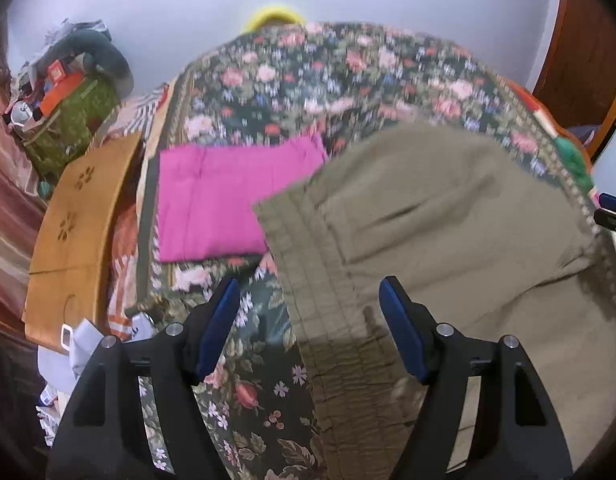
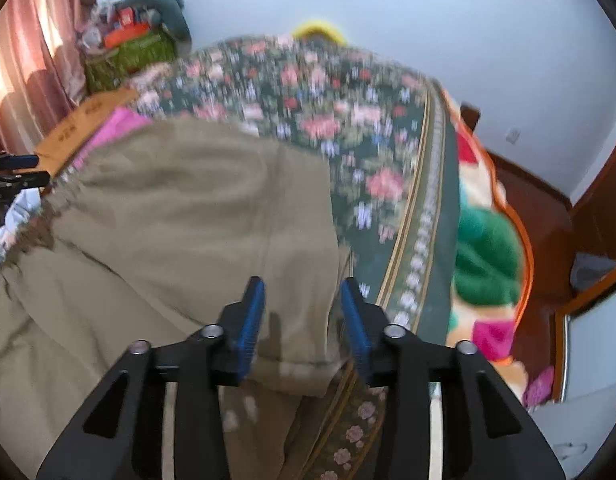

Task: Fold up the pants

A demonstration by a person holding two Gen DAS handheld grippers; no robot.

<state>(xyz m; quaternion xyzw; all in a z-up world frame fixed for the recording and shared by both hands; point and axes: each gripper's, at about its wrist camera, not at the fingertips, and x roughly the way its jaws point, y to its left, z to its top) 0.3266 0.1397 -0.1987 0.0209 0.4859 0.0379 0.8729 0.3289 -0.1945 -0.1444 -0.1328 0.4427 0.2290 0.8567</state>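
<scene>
Khaki pants (image 1: 448,232) lie on a floral bedspread (image 1: 308,80). In the left wrist view their gathered waistband (image 1: 320,300) runs down between the fingers of my left gripper (image 1: 308,292), which is open just above it. In the right wrist view the pants (image 2: 168,220) spread to the left, and their folded hem edge (image 2: 304,360) lies between the fingers of my right gripper (image 2: 304,292), which is open. The left gripper's tips (image 2: 24,170) show at the left edge of that view.
A folded magenta cloth (image 1: 224,200) lies on the bedspread left of the pants. A brown cardboard sheet (image 1: 76,232) and a cluttered green bag (image 1: 64,128) are at the bed's left. A colourful blanket (image 2: 488,248) hangs off the right side by wooden furniture (image 2: 588,220).
</scene>
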